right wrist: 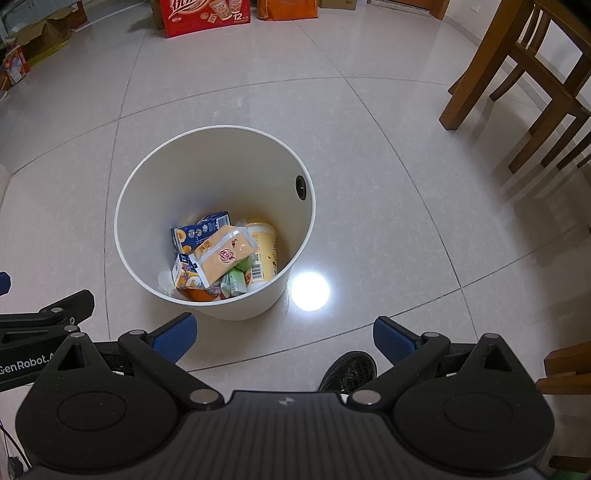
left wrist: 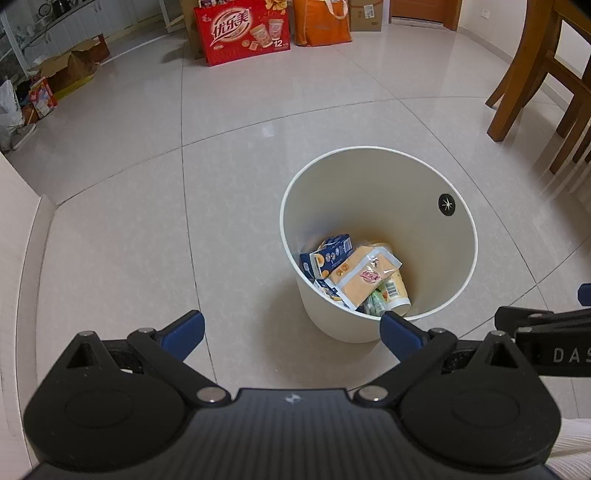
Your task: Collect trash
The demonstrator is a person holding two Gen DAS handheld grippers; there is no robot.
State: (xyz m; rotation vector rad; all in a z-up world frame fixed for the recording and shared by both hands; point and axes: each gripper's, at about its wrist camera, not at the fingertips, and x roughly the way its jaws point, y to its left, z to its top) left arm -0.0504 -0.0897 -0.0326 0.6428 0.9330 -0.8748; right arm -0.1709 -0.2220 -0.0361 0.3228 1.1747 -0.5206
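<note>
Floor (right wrist: 388, 155): polished stone-look tile, glossy, mirrors a lamp glare.
Bin (right wrist: 207, 166): smooth matt cream plastic, by its look.
Orange packet (right wrist: 221, 254): glossy plastic film, crinkled.
Blue cartons (right wrist: 195, 234): printed card, slight sheen.
Cup (right wrist: 264, 251): smooth, pale, printed label.
Chair (right wrist: 517, 74): varnished brown wood.
Left claw (left wrist: 291, 332): matt black plastic, textured blue pads, bright metal pins.
Red box (left wrist: 242, 31): glossy printed card.

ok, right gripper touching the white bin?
Apart. In the right wrist view, bare floor tile shows between the open right gripper and the white bin.
</note>
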